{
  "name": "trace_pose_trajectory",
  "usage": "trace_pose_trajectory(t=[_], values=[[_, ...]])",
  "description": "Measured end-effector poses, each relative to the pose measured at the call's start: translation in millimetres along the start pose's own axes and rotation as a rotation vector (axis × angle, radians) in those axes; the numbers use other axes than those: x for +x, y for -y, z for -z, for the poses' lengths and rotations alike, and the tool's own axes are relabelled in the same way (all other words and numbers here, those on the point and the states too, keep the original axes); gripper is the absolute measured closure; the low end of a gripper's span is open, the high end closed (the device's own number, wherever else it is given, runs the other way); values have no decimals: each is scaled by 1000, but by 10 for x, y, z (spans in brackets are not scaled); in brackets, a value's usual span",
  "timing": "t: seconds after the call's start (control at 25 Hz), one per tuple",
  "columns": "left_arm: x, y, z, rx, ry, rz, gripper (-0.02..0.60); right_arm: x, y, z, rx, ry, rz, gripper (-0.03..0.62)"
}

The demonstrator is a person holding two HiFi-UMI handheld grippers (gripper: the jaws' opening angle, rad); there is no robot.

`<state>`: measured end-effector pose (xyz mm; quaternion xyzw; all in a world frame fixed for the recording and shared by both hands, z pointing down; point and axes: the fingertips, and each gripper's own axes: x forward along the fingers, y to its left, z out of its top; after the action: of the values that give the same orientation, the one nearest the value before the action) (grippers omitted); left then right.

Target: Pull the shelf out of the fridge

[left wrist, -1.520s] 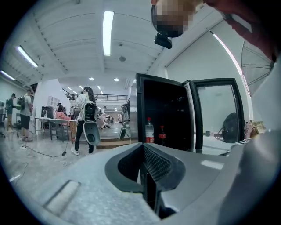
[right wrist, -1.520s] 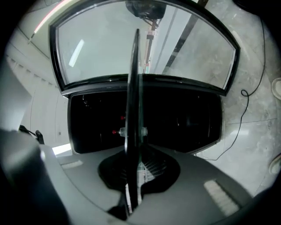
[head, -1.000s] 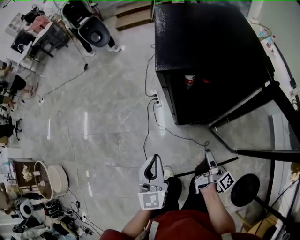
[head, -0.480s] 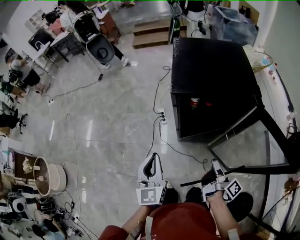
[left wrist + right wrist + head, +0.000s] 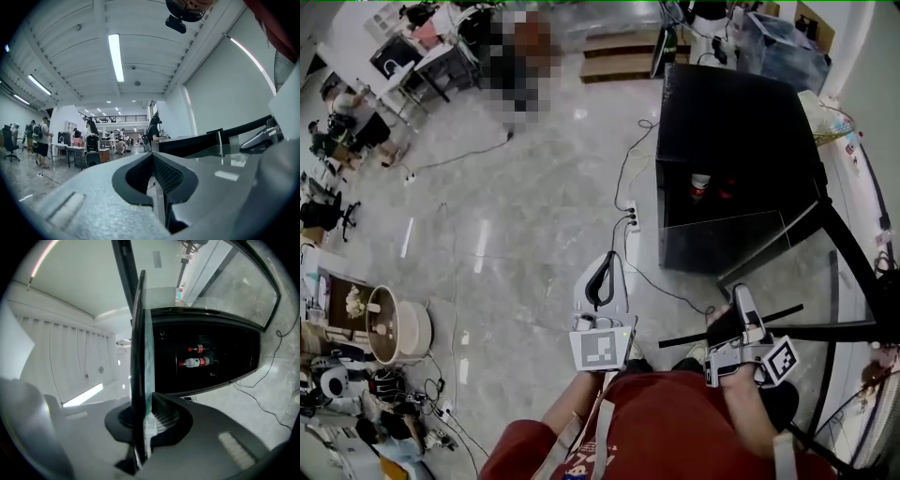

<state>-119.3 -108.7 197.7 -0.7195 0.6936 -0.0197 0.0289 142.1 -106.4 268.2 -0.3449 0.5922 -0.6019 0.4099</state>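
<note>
The black fridge point(image 5: 731, 122) stands at the upper right of the head view with its front open and bottles point(image 5: 700, 185) inside. A clear glass shelf point(image 5: 724, 248) with a dark rim hangs in front of the opening. My right gripper point(image 5: 739, 298) is shut on its near edge. In the right gripper view the shelf point(image 5: 140, 348) runs edge-on between the pads of that gripper point(image 5: 145, 416), with the fridge point(image 5: 225, 348) and its bottles point(image 5: 197, 363) beyond. My left gripper point(image 5: 602, 281) is shut on nothing, held out over the floor left of the shelf. Its pads meet in the left gripper view point(image 5: 157, 187).
The fridge's glass door point(image 5: 853, 281) stands open at the right. Cables and a power strip point(image 5: 628, 217) lie on the floor left of the fridge. Desks, chairs and people fill the far left. A round tub point(image 5: 394, 330) sits at the lower left.
The head camera has drawn back, so the fridge sits farther off. The right gripper keeps its hold on the shelf, which now shows in front of the opening. The left gripper stays shut and empty.
</note>
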Motion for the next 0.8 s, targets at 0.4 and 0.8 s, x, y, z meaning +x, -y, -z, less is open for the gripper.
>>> trace_pose_trajectory(t=[0.4, 0.8], values=[[-57, -112, -18, 5, -46, -2, 583, 124, -437, 149, -16, -3, -71, 582], [-57, -180, -52, 1, -45, -20, 583, 232, -561, 200, -28, -6, -98, 583]])
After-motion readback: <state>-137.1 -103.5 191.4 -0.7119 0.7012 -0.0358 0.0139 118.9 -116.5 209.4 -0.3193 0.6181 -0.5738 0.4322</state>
